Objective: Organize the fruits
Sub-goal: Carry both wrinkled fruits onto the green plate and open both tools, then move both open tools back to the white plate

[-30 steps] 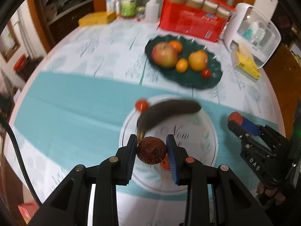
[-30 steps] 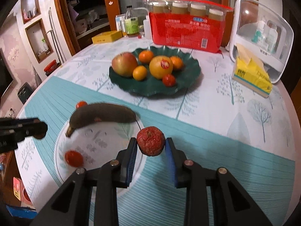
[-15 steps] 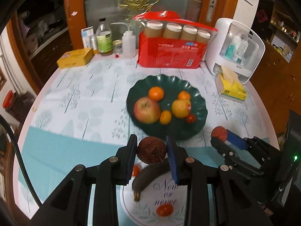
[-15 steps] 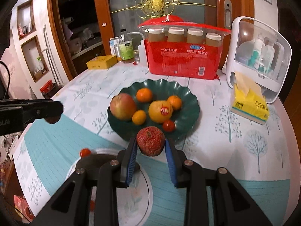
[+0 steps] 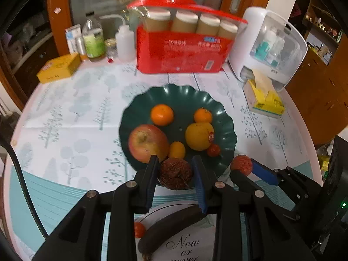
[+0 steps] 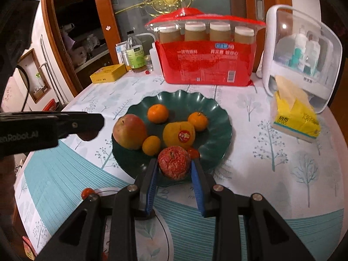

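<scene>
The surface point(image 6: 271, 158) is wearing a white cloth printed with pale grey-blue trees and a striped teal band. A dark green plate point(image 6: 219, 130) is carrying an apple point(image 6: 130, 131) blushing red over yellow, orange mandarins, and a yellow fruit point(image 6: 179, 134) bearing a red sticker. Both tools are showing black frames and blue pads point(image 6: 151, 182), the right tool point(image 6: 174, 171) gripping a wrinkled red fruit point(image 6: 174, 165), the left tool point(image 5: 175, 177) a wrinkled dark brown fruit point(image 5: 175, 173).

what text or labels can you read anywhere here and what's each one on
"Now or" in script, with a cut-off third line, on the white plate.
"nRobot.AI", its start cut off, on the left gripper.
Red package: white Chinese characters and a blue badge, too blurred to read.
Yellow tissue pack, glass bottle, yellow tin and pear sticker: print too small to read.
</scene>
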Demonstrator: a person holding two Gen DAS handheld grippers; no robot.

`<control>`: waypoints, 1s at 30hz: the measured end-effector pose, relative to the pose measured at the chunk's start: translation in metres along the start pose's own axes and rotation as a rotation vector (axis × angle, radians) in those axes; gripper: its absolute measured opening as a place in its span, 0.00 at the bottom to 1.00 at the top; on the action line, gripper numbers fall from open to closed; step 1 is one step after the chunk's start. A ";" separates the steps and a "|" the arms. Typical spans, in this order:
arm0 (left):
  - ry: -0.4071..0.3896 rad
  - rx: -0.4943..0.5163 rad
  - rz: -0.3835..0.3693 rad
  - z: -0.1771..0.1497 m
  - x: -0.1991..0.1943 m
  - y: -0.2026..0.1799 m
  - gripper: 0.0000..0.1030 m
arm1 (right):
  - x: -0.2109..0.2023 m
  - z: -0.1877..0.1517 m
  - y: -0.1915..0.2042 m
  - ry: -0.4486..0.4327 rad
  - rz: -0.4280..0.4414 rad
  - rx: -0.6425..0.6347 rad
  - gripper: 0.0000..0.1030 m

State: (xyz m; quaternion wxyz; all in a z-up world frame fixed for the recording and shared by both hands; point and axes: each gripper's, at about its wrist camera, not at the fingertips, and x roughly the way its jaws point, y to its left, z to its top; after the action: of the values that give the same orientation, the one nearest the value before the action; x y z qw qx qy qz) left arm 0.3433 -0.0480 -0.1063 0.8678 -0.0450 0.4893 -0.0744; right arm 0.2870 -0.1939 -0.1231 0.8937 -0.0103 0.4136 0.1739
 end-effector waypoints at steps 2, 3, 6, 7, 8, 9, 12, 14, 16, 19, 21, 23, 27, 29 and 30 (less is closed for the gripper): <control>0.024 0.003 -0.022 0.000 0.014 -0.001 0.29 | 0.008 -0.002 -0.003 0.018 0.008 0.013 0.30; 0.030 0.003 -0.027 -0.001 0.019 -0.002 0.29 | 0.012 -0.003 -0.005 0.027 0.014 0.021 0.30; 0.059 0.006 -0.045 -0.004 0.036 -0.004 0.29 | 0.020 -0.005 -0.008 0.035 0.030 0.025 0.30; 0.066 0.005 -0.045 -0.005 0.040 -0.004 0.29 | 0.023 -0.006 -0.008 0.039 0.035 0.024 0.30; 0.076 0.002 -0.046 -0.005 0.046 -0.004 0.29 | 0.026 -0.007 -0.008 0.042 0.037 0.024 0.30; 0.084 -0.005 -0.047 -0.006 0.050 -0.004 0.29 | 0.029 -0.008 -0.009 0.046 0.039 0.026 0.30; 0.098 -0.022 -0.049 -0.007 0.059 -0.002 0.29 | 0.036 -0.010 -0.012 0.056 0.047 0.034 0.30; 0.101 -0.023 -0.048 -0.007 0.061 -0.001 0.29 | 0.040 -0.011 -0.013 0.062 0.048 0.038 0.30; 0.101 -0.024 -0.050 -0.007 0.062 0.001 0.29 | 0.042 -0.012 -0.014 0.065 0.050 0.039 0.30; 0.100 -0.031 -0.052 -0.007 0.062 0.002 0.31 | 0.045 -0.012 -0.013 0.066 0.055 0.038 0.30; 0.098 -0.040 -0.053 -0.007 0.061 0.003 0.37 | 0.045 -0.012 -0.013 0.070 0.058 0.036 0.30; 0.090 -0.042 -0.056 -0.006 0.057 0.003 0.49 | 0.043 -0.012 -0.014 0.073 0.055 0.039 0.31; 0.073 -0.052 -0.046 -0.007 0.045 0.006 0.61 | 0.033 -0.009 -0.014 0.050 0.045 0.043 0.36; 0.068 -0.061 -0.041 -0.009 0.036 0.007 0.62 | 0.026 -0.007 -0.014 0.037 0.044 0.043 0.39; 0.065 -0.066 -0.036 -0.011 0.031 0.008 0.63 | 0.022 -0.006 -0.015 0.031 0.040 0.044 0.40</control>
State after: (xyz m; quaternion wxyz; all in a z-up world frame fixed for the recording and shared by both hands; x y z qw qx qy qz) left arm 0.3508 -0.0456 -0.1395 0.8479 -0.0799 0.5186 -0.0753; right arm 0.3003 -0.2018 -0.1456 0.8834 0.0148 0.4312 0.1827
